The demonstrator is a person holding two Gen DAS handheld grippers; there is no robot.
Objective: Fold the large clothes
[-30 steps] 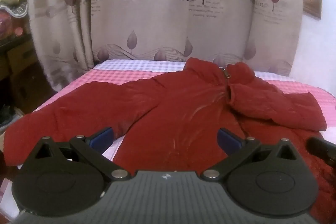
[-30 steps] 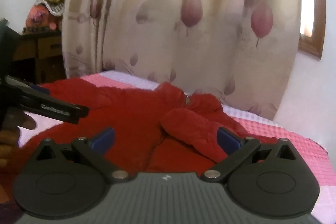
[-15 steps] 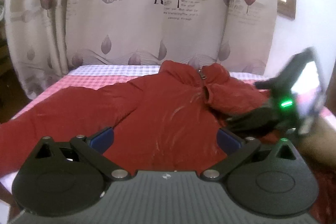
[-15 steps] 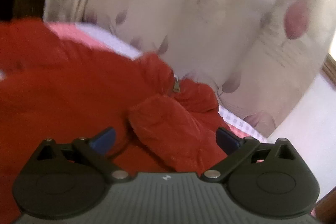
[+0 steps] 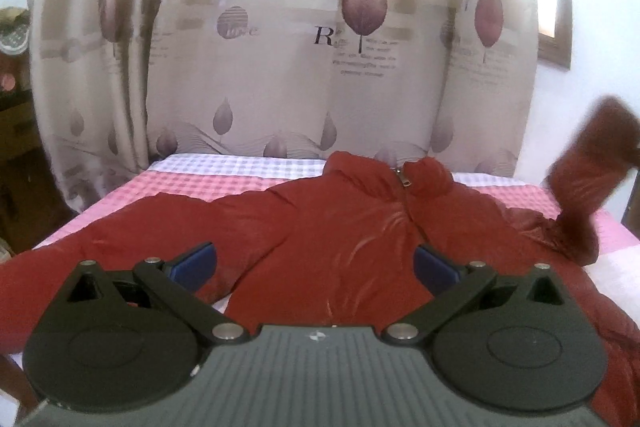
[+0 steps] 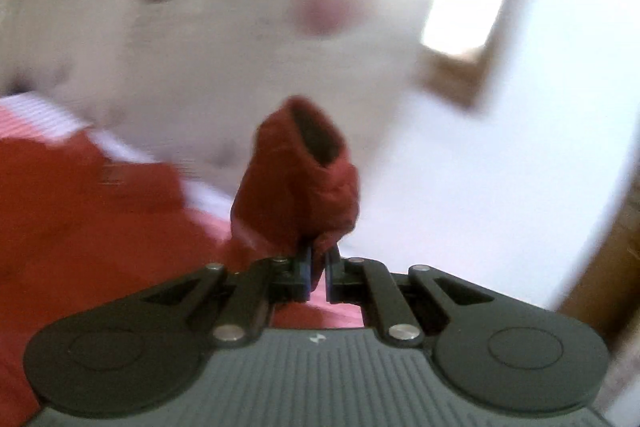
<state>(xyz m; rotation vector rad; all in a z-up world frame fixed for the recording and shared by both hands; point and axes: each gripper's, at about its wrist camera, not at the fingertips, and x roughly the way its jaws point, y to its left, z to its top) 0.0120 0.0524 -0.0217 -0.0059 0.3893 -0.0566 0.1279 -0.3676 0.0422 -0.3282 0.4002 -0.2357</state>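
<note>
The red jacket (image 5: 340,227) lies spread front-up across the checked bed (image 5: 224,179), its sleeves running crosswise ahead of the wide-open, empty left gripper (image 5: 314,263), while the right gripper (image 6: 318,275), clenched on the lifted cuff (image 6: 296,179), is nearer that side.

Each hand-held gripper (image 5: 314,265) (image 6: 318,273) has a ribbed grey body, black linkage arms with silver screws, round black discs, and blue pads (image 5: 196,263).
</note>
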